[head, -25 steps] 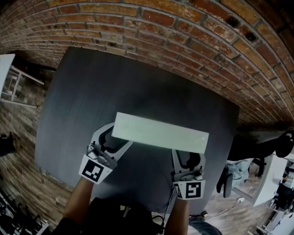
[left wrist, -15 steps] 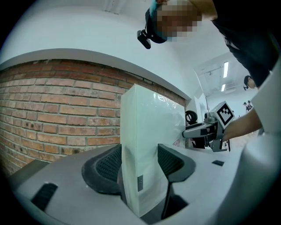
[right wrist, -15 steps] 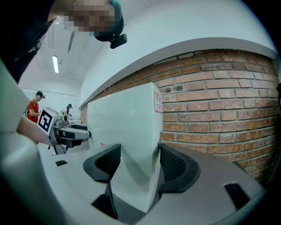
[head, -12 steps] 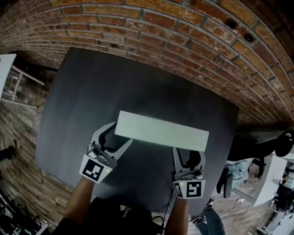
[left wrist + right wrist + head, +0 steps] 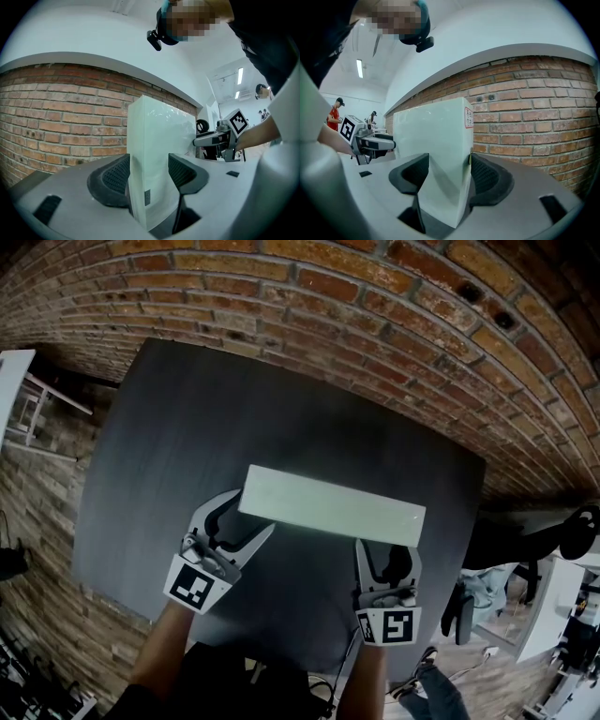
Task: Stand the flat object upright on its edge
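A long white box (image 5: 333, 505) stands upright over the dark table (image 5: 234, 399), its narrow top face toward the head view. My left gripper (image 5: 239, 521) is shut on its left end and my right gripper (image 5: 386, 554) on its right end. In the left gripper view the box (image 5: 159, 154) rises tall between the two black pads of that gripper (image 5: 149, 176), and the right gripper (image 5: 225, 136) shows beyond it. In the right gripper view the box (image 5: 436, 154), with a small red label near its top corner, fills that gripper's (image 5: 447, 176) jaws. Whether its lower edge touches the table is hidden.
A brick wall (image 5: 375, 296) runs behind the table's far edge. A white piece of furniture (image 5: 14, 399) stands off to the left. A dark chair (image 5: 525, 540) sits past the table's right edge. People (image 5: 333, 115) stand far off in the room.
The box and both grippers have drifted very slightly to the right. The grips on both ends are unchanged.
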The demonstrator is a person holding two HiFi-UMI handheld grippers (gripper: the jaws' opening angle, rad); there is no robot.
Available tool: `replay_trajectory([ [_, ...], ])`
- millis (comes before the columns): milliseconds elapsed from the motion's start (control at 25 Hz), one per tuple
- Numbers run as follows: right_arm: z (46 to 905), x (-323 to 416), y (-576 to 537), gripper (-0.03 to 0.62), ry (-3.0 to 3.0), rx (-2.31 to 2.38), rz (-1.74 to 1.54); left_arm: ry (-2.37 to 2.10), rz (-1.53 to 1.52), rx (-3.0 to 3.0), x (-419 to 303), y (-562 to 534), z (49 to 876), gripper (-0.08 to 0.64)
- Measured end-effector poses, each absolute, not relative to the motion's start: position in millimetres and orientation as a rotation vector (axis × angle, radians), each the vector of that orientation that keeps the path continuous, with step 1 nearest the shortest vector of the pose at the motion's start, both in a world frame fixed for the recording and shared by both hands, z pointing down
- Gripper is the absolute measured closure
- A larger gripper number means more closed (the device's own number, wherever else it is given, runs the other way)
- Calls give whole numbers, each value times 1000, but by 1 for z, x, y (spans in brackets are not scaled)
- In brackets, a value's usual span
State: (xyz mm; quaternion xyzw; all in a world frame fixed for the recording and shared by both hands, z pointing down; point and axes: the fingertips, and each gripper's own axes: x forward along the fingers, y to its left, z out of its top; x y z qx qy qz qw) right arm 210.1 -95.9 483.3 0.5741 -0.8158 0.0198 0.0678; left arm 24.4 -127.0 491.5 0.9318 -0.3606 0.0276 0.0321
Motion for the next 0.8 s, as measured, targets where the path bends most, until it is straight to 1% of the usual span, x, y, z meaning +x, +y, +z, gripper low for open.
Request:
replay_trajectory([
  [800,463,211,-77,318,-2456,1780,53,-1162,47,2864,19,-115,472,310],
])
